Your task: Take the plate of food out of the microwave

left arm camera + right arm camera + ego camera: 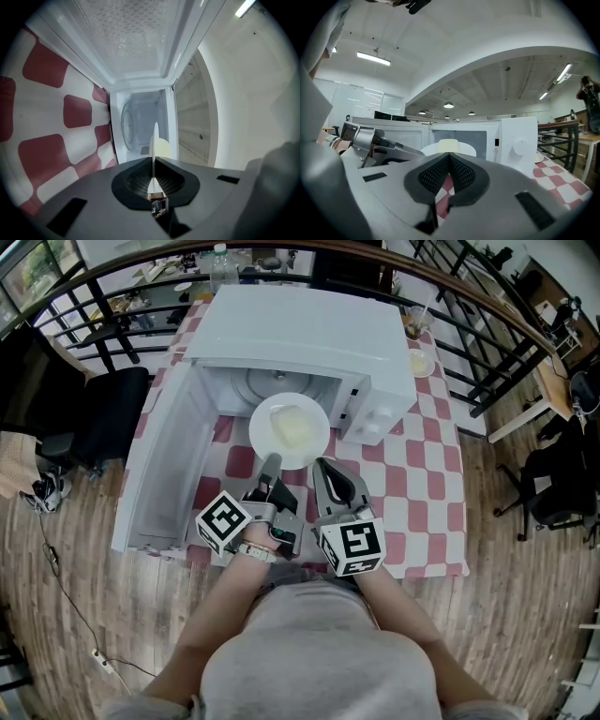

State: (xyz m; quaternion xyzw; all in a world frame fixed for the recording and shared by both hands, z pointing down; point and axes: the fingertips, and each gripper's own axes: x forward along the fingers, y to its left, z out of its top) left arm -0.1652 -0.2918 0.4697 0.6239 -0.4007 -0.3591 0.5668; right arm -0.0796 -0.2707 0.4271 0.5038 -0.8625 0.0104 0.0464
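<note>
A white plate (262,432) with pale yellow food (292,426) hangs just in front of the open white microwave (300,329), over the red-and-white checked table. My left gripper (272,462) is shut on the plate's near rim. In the left gripper view the plate (154,136) shows edge-on, pinched at the left gripper (153,161), with the empty cavity and its glass turntable (125,123) behind. My right gripper (322,465) hovers beside it, shut on nothing. In the right gripper view the right gripper (449,157) points at the plate (465,150).
The microwave door (164,460) stands swung out to the left. A small dish (422,362) and a glass (415,324) sit on the table to the microwave's right. A black chair (103,418) stands left, and a dark railing (469,296) curves behind.
</note>
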